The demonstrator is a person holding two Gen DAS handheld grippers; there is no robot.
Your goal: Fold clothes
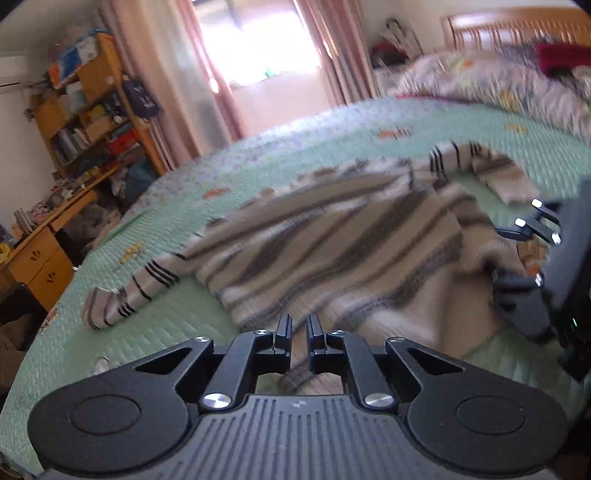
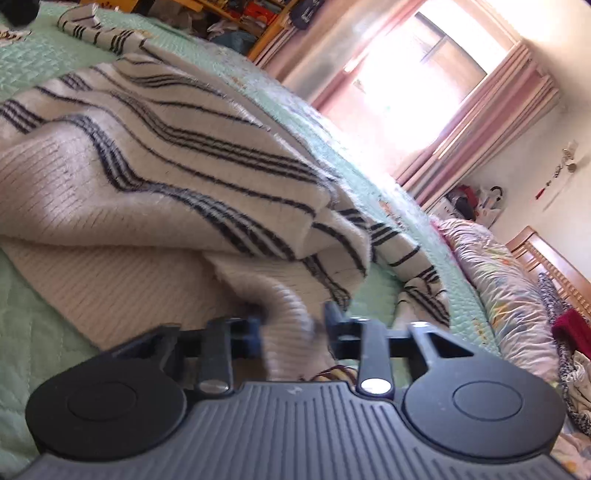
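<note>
A cream sweater with dark stripes (image 1: 332, 236) lies spread on a green quilted bedspread (image 1: 258, 158), one sleeve (image 1: 125, 295) trailing left and the other (image 1: 480, 158) curled at the far side. My left gripper (image 1: 298, 332) hovers just over the sweater's near hem, its jaws a narrow slit apart with nothing between them. In the right wrist view the sweater (image 2: 166, 166) is rumpled and partly folded over itself. My right gripper (image 2: 293, 323) is shut on a bunched ribbed edge of it. Its black housing (image 1: 565, 266) shows at the right edge of the left wrist view.
A crumpled floral duvet (image 1: 480, 74) and a red garment (image 1: 561, 55) lie by the wooden headboard (image 1: 517, 26). Beyond the bed's left edge stand a cluttered bookshelf (image 1: 92, 110) and a wooden desk (image 1: 40, 254). Pink curtains (image 1: 166, 74) frame a bright window.
</note>
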